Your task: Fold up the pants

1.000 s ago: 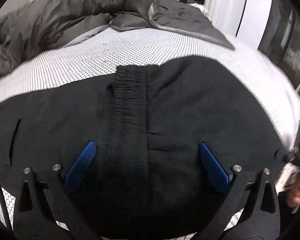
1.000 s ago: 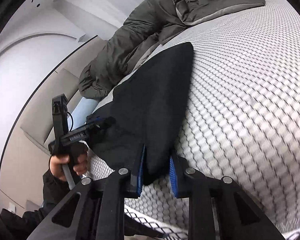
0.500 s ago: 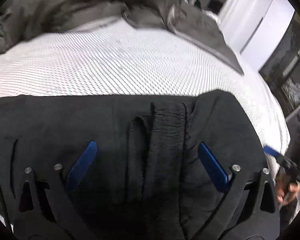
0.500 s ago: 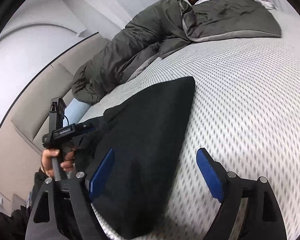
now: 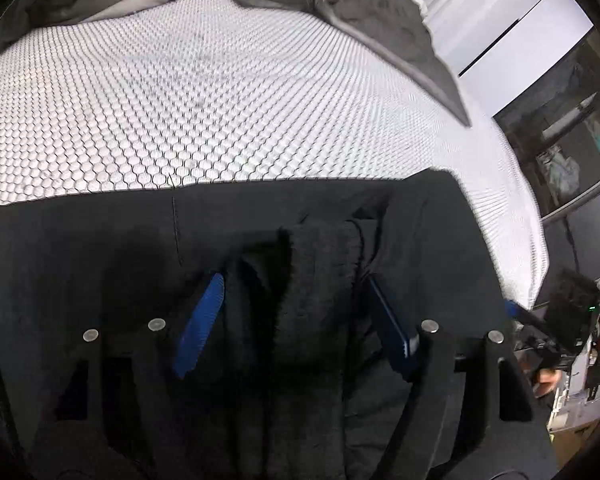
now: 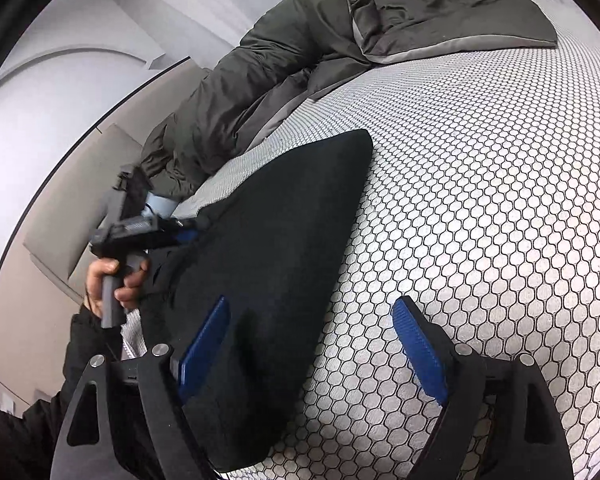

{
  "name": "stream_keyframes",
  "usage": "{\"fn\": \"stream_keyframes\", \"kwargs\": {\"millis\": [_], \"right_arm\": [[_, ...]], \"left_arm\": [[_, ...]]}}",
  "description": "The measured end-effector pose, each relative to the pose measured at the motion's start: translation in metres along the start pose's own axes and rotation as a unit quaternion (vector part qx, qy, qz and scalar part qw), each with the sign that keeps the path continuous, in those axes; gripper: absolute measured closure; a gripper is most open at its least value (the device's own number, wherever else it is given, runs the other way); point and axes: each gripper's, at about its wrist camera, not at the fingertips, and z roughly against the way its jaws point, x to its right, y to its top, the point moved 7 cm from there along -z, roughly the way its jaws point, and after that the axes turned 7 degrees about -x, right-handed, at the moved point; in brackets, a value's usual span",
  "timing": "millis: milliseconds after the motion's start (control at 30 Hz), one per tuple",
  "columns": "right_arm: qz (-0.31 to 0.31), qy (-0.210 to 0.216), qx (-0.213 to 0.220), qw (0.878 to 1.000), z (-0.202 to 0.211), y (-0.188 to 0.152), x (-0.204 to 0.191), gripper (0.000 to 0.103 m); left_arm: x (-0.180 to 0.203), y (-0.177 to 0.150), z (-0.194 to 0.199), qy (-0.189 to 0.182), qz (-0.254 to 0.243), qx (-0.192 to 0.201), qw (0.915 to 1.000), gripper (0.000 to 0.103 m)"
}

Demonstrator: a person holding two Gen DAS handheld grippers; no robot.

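Observation:
Black pants (image 5: 100, 260) lie folded on the white honeycomb bed cover (image 5: 220, 100). Their gathered elastic waistband (image 5: 320, 264) is bunched up between the blue pads of my left gripper (image 5: 294, 292), whose jaws are closing; I see no pad pressing on the cloth. In the right wrist view the pants (image 6: 284, 240) form a long dark wedge. My right gripper (image 6: 310, 312) stands open over their near end, one finger above the cloth and the other above the bare cover. A hand holds the left gripper (image 6: 148, 228) at the pants' far side.
A dark grey-green duvet (image 6: 300, 40) is heaped along the head of the bed, also showing in the left view as the duvet (image 5: 380, 12). The bed's edge (image 5: 532, 264) drops off at the right, with dark shelving (image 5: 572, 140) beyond. A padded headboard (image 6: 80, 200) stands at the left.
My right gripper has opened and let go of the pants' edge. My left gripper has slid along the pants to the waistband, and its jaws have narrowed around it.

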Motion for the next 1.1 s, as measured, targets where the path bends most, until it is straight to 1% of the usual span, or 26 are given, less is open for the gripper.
{"fn": "stream_keyframes", "kwargs": {"millis": [67,100,133,167,233,300,333,467,533,567,600,667,700,733,800,867,933,967,1000,1033,1067,1100], "right_arm": [[-0.002,-0.001,-0.001,1.000,-0.002,0.001,0.002,0.018],[-0.001,-0.003,-0.002,1.000,-0.002,0.001,0.002,0.018],[-0.001,-0.005,-0.002,1.000,-0.005,0.002,0.001,0.018],[-0.002,-0.007,-0.003,1.000,-0.006,0.001,0.001,0.018],[-0.001,-0.009,-0.002,1.000,-0.006,0.003,-0.004,0.018],[0.000,-0.009,-0.003,1.000,-0.007,0.004,-0.007,0.018],[0.000,-0.009,-0.003,1.000,-0.010,0.006,-0.010,0.018],[0.003,-0.012,-0.003,1.000,-0.016,0.012,-0.019,0.018],[0.003,-0.008,0.003,1.000,-0.015,0.014,-0.022,0.018],[0.003,-0.003,0.006,1.000,-0.013,0.015,-0.023,0.018],[0.003,-0.001,0.007,1.000,-0.014,0.016,-0.023,0.018],[0.003,-0.001,0.004,1.000,-0.018,0.017,-0.024,0.018],[0.002,-0.003,0.000,1.000,-0.021,0.017,-0.023,0.018],[0.000,-0.006,-0.004,1.000,-0.024,0.017,-0.023,0.018],[-0.001,0.001,-0.011,1.000,-0.026,0.014,-0.024,0.018],[0.002,0.014,-0.012,1.000,-0.024,0.011,-0.030,0.018],[-0.004,0.039,-0.016,0.999,-0.020,0.002,-0.038,0.018],[-0.009,0.047,-0.015,0.999,-0.019,-0.001,-0.040,0.018],[-0.014,0.057,-0.015,0.998,-0.018,-0.006,-0.045,0.021],[-0.016,0.063,-0.013,0.998,-0.019,-0.011,-0.050,0.028],[-0.016,0.066,-0.010,0.998,-0.019,-0.013,-0.053,0.048],[-0.019,0.068,-0.010,0.997,-0.023,-0.015,-0.056,0.061]], "left_arm": [[-0.001,0.002,-0.006,-0.005,-0.003,0.002,1.0000,0.039],[-0.002,0.003,-0.006,-0.004,-0.003,0.008,1.0000,0.046],[-0.002,0.003,-0.005,-0.002,-0.005,0.014,0.9999,0.057],[-0.001,0.005,-0.002,0.001,-0.008,0.025,0.9997,0.062],[0.004,0.003,0.005,0.008,-0.020,0.042,0.9989,0.078],[0.014,0.001,0.013,0.012,-0.036,0.064,0.9973,0.084],[0.018,0.000,0.019,0.014,-0.040,0.071,0.9966,0.087],[0.022,0.001,0.043,0.016,-0.042,0.107,0.9932,0.088],[0.012,0.004,0.057,0.020,-0.025,0.122,0.9920,0.088],[0.004,0.005,0.058,0.022,-0.014,0.122,0.9922,0.088],[-0.004,0.006,0.056,0.027,-0.005,0.117,0.9927,0.086],[-0.017,0.003,0.038,0.046,0.010,0.089,0.9949,0.075],[-0.021,0.001,0.031,0.063,0.012,0.080,0.9947,0.065],[-0.023,-0.001,0.030,0.074,0.014,0.078,0.9941,0.059],[-0.020,-0.004,0.039,0.072,0.016,0.078,0.9942,0.053],[-0.010,-0.011,0.060,0.069,0.007,0.104,0.9922,0.046],[0.002,-0.024,0.083,0.069,0.006,0.140,0.9877,0.016],[0.010,-0.035,0.093,0.064,0.009,0.163,0.9844,0.012],[0.018,-0.043,0.097,0.058,0.009,0.177,0.9824,0.006],[0.033,-0.055,0.100,0.046,-0.002,0.186,0.9814,0.003],[0.051,-0.062,0.099,0.039,-0.016,0.185,0.9818,0.003],[0.069,-0.070,0.093,0.033,-0.037,0.183,0.9818,0.003]]}}
